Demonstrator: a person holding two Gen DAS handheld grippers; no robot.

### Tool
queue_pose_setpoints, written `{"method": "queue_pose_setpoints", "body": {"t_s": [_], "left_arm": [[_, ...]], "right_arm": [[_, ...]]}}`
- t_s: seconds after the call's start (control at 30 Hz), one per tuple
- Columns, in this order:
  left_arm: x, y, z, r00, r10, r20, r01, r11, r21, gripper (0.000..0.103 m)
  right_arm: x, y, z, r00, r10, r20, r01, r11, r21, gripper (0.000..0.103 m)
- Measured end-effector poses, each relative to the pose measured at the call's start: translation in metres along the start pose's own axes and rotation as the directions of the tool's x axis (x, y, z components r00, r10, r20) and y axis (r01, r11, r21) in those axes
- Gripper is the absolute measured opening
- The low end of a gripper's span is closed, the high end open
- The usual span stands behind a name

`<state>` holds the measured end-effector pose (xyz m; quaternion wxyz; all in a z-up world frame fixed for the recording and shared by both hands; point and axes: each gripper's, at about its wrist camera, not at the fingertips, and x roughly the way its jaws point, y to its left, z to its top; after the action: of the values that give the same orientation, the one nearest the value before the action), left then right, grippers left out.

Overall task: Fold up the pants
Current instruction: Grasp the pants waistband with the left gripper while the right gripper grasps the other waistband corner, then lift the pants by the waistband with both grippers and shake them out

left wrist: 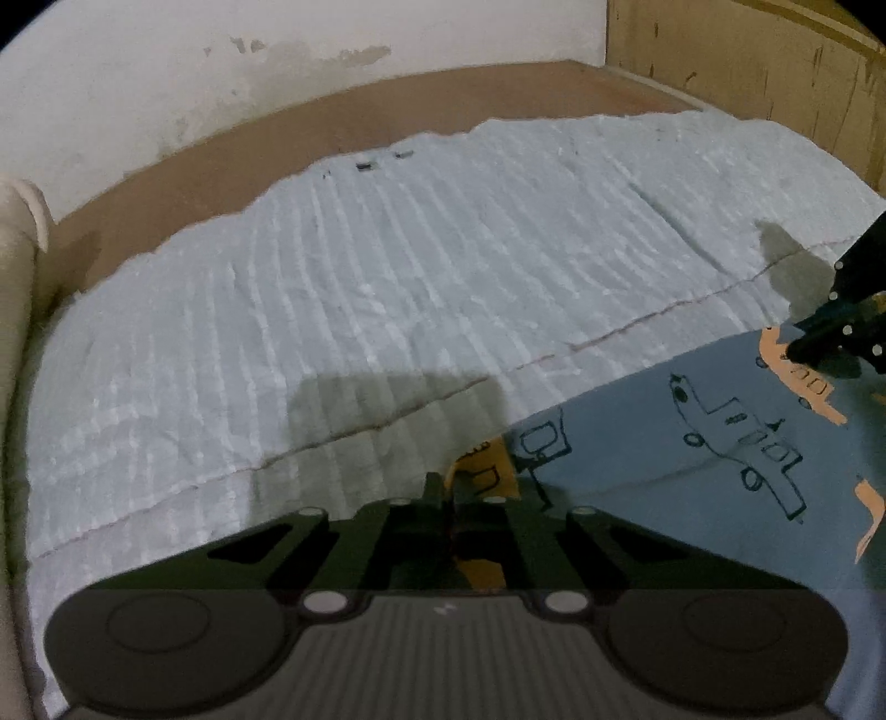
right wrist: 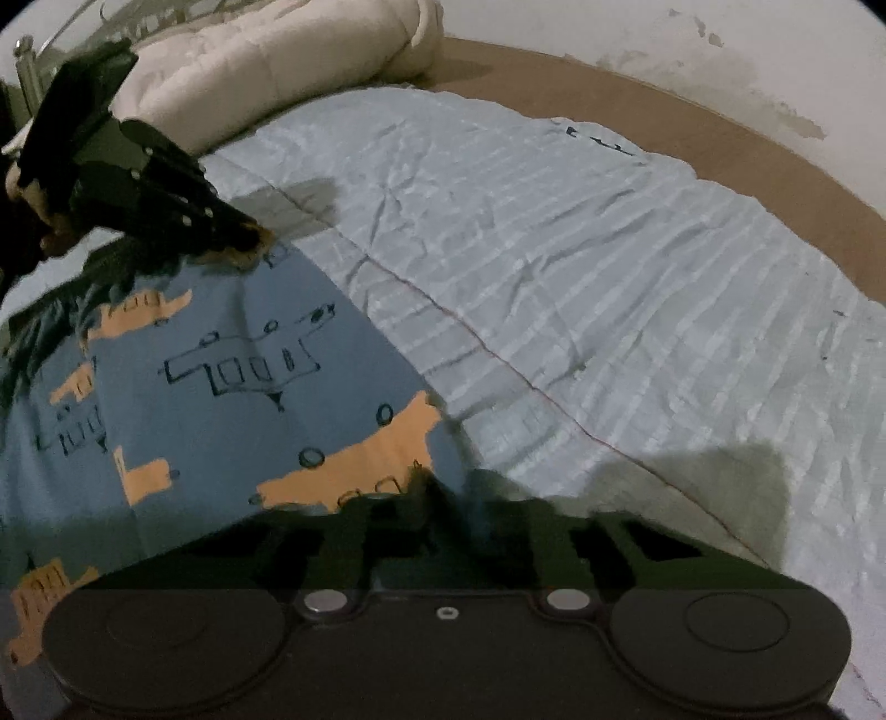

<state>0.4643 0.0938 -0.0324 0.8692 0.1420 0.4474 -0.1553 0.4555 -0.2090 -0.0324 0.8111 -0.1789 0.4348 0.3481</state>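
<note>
The pants (left wrist: 692, 471) are blue with orange vehicle prints and black outline drawings; they also show in the right wrist view (right wrist: 221, 376). They are held up taut between both grippers over a pale blue bed cover (left wrist: 360, 288). My left gripper (left wrist: 451, 487) is shut on one corner of the pants' edge and also shows in the right wrist view (right wrist: 243, 238). My right gripper (right wrist: 437, 493) is shut on the other corner and appears at the right edge of the left wrist view (left wrist: 797, 349).
The ribbed pale blue cover (right wrist: 609, 288) spreads over a brown bed base (left wrist: 387, 111). A cream rolled quilt (right wrist: 266, 61) lies at the bed's end. A stained white wall (left wrist: 277, 44) and a wooden headboard (left wrist: 747, 61) stand behind.
</note>
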Motion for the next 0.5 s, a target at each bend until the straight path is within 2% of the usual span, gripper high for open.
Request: {"method": "queue_pose_setpoints", "body": {"t_s": [0.1,0.17,0.27,0.33,0.4,0.43,0.5], "left_arm": [[-0.008,-0.012,0.001,0.996,0.094,0.007,-0.094,0.995,0.014,0.0],[-0.017,-0.02,0.004,0.987,0.154,0.052,-0.155,0.988,0.025,0.0],[-0.03,-0.02,0.01,0.965,0.235,0.119,-0.237,0.972,0.001,0.0],[-0.036,-0.014,0.014,0.938,0.304,0.166,-0.302,0.953,-0.038,0.0],[-0.036,-0.007,0.017,0.918,0.349,0.187,-0.342,0.937,-0.071,0.0],[-0.034,-0.003,0.017,0.913,0.364,0.184,-0.354,0.931,-0.089,0.0],[-0.024,0.005,0.017,0.918,0.368,0.15,-0.353,0.928,-0.118,0.0]], "right_arm": [[-0.005,0.007,0.003,0.998,-0.057,0.022,0.058,0.998,-0.039,0.002],[-0.008,0.007,0.007,0.995,-0.092,0.041,0.094,0.994,-0.056,0.001],[-0.013,0.01,0.023,0.979,-0.183,0.09,0.191,0.977,-0.097,0.001],[-0.015,0.014,0.037,0.953,-0.263,0.152,0.283,0.95,-0.13,0.0],[-0.014,0.02,0.051,0.917,-0.33,0.226,0.369,0.916,-0.158,0.0],[-0.011,0.022,0.056,0.9,-0.355,0.254,0.402,0.9,-0.167,0.0],[0.0,0.024,0.065,0.872,-0.397,0.287,0.454,0.875,-0.168,0.0]]}}
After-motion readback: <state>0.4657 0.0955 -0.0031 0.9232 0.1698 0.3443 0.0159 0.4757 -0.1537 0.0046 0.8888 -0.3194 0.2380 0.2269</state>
